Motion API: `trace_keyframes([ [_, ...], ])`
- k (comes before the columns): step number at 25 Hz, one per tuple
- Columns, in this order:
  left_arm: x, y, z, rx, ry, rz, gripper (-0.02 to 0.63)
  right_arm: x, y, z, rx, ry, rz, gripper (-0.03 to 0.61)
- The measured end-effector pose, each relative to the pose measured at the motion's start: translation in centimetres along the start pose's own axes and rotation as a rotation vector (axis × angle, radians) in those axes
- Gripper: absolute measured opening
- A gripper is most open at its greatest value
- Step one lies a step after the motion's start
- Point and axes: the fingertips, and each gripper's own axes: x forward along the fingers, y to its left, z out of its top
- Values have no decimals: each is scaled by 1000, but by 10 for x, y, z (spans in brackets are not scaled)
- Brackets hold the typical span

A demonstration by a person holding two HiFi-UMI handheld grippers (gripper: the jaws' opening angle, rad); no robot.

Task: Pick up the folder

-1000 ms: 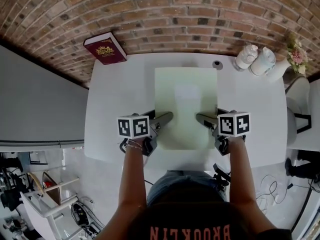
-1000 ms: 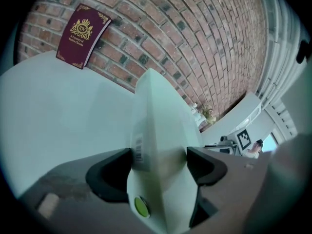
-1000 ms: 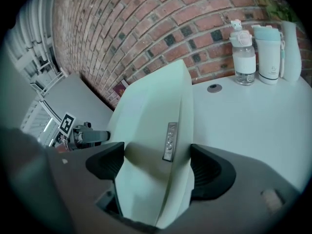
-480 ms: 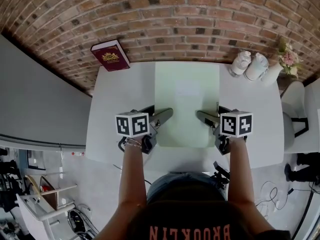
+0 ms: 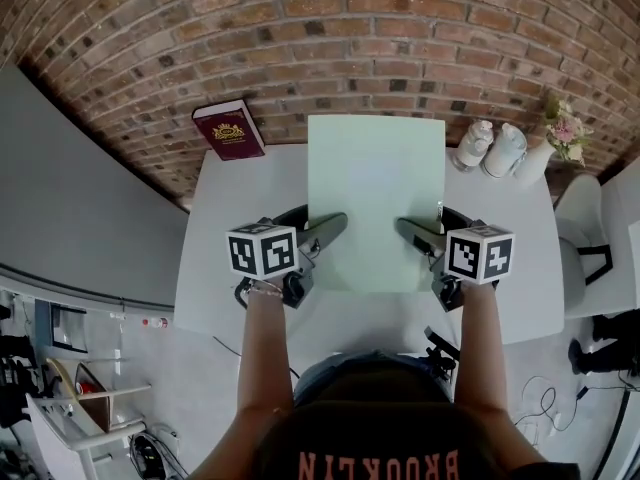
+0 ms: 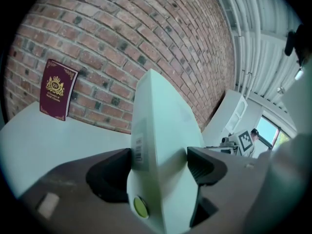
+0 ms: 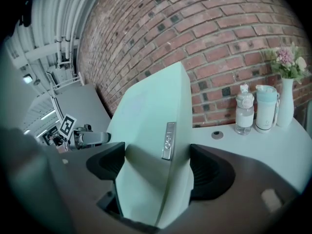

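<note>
Both tools are clamped on the pale green folder (image 5: 375,193): left tool (image 5: 322,231) on its left edge, right tool (image 5: 412,232) on its right edge, both toward the near end. The folder is up off the white surface (image 5: 240,198), far end tipped up in front of the brick wall. It looks light, thin and fairly stiff, with no visible sag. The faces are smooth, so probably slippery. Opposed edge grips suit it, though nearer mid-length would cut overhang.

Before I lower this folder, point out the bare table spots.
Bare: the table's left strip, between the burgundy book and the left gripper, and its right side, nearer than the bottles. Crowded: far right corner, with bottles and vase.
</note>
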Motion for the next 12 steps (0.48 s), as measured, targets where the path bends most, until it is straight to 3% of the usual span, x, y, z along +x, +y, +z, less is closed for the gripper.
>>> trace_keyframes([
  [12, -17, -38, 46, 120, -151, -46, 370, -38, 23, 54, -117, -223, -15, 413],
])
